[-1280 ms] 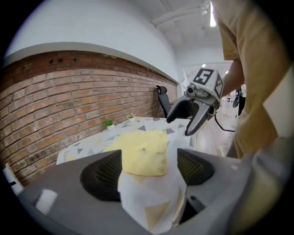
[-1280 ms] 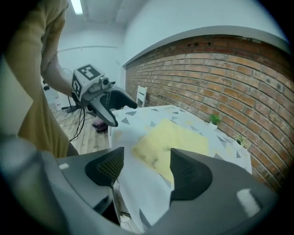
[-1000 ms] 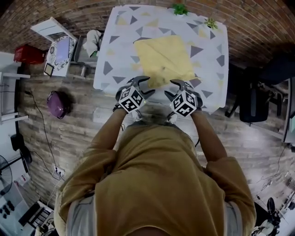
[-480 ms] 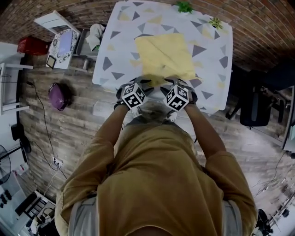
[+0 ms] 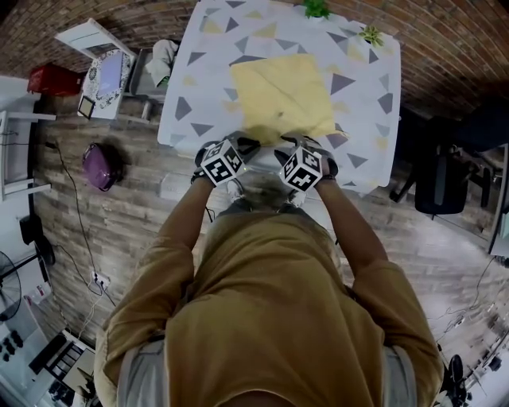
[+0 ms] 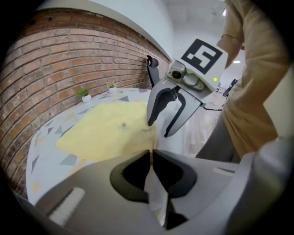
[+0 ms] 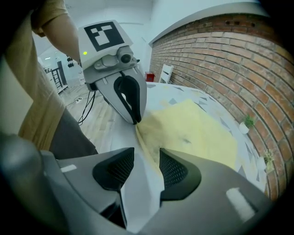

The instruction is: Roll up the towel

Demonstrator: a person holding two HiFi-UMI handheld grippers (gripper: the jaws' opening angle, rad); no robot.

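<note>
The yellow towel (image 5: 282, 91) lies spread flat and unrolled in the middle of the worktop (image 5: 199, 107), which is covered by a white cloth (image 5: 362, 87) printed with grey and yellow triangles. The towel's near edge lies close to the worktop's near side, and both tongs are down at that edge, side by side.

The left tongs (image 6: 150, 152) have just been closing. They are now pinched together on the towel at its near-left corner, with the yellow hem caught at their tips.

The right tongs (image 7: 147, 156) have also just been closing, but their ribbed pads (image 7: 173, 170) stand apart. The towel's near edge runs up between them, and neither pad presses on it.

2 small potted plants (image 5: 316, 8) stand at the worktop's far side, by the brick wall (image 6: 69, 55).
</note>
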